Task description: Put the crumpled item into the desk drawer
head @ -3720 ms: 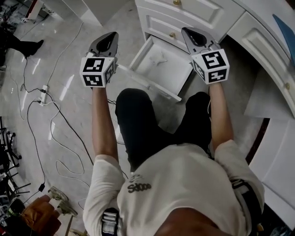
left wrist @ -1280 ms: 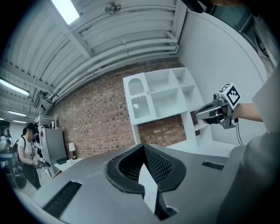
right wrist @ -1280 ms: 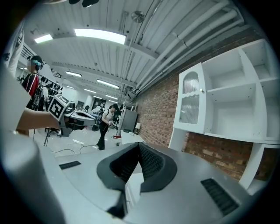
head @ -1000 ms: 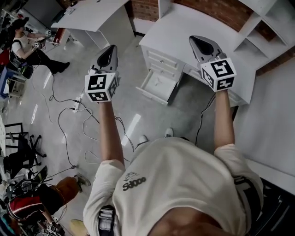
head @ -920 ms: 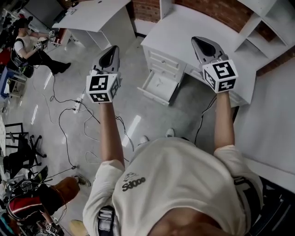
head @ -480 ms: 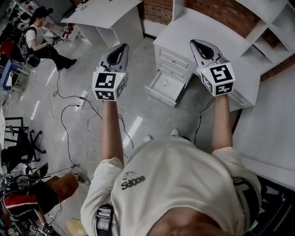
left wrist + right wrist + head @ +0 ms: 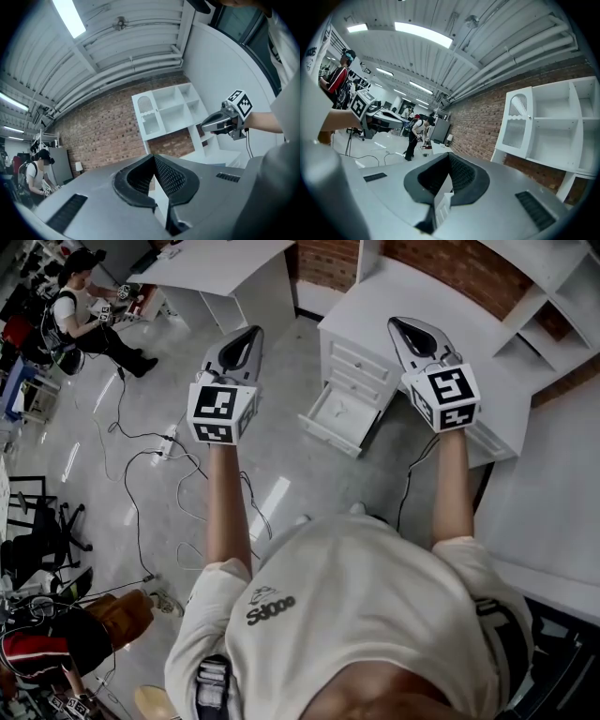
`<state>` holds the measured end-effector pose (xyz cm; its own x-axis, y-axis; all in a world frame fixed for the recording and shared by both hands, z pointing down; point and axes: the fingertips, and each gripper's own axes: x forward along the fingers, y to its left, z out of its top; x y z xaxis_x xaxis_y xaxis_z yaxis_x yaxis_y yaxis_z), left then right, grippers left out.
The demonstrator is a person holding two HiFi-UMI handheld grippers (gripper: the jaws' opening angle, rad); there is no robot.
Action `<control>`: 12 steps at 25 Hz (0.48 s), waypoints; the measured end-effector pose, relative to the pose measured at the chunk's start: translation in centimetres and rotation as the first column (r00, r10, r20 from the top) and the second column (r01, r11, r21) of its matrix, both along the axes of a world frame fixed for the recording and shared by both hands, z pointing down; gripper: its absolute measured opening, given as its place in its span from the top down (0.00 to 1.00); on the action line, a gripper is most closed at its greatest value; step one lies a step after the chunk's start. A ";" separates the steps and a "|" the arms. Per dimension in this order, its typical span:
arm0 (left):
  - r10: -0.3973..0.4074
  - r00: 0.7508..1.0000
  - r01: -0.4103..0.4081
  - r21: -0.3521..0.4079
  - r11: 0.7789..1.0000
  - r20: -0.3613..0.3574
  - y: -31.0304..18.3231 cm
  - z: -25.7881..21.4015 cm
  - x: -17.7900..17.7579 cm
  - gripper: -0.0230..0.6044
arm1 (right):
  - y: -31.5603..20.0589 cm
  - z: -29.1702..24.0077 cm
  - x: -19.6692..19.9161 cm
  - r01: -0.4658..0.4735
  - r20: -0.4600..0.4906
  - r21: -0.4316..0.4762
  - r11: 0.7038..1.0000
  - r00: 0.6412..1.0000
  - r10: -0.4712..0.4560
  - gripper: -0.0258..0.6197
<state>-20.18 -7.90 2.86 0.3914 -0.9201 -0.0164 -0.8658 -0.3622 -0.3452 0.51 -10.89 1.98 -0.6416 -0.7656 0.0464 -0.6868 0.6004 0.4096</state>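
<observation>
1. Left tool [image 7: 247, 337]: jaws together at the tips, nothing between them. Right tool [image 7: 401, 326]: the same, tips met and empty.
2. Crumpled item [image 7: 343, 410]: a small pale scrap on the floor of the open drawer [image 7: 328, 435]; too small to make out more. Count: one item, one open drawer, two tools.
3. Key relation: the drawer lies well below both tools, between them in the head view and nearer my right. It juts out of the desk [image 7: 375, 287] toward me and to my left.
4. Both gripper views take in ceiling and brick wall, not the drawer.
5. Judgement: the item looks placed. Only pushing the drawer shut would remain, and the right tool is better placed for that.
</observation>
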 end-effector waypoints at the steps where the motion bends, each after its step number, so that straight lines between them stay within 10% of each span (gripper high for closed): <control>1: 0.001 1.000 -0.001 0.003 1.000 -0.001 0.1 0.0 0.0 0.94 | 0.0 0.1 0.0 0.000 -0.002 0.000 1.000 1.000 0.000 0.95; 12: 0.008 1.000 -0.008 0.008 1.000 0.004 -0.5 0.0 0.9 0.93 | -0.7 0.0 0.9 -0.004 -0.005 0.006 1.000 1.000 0.004 0.95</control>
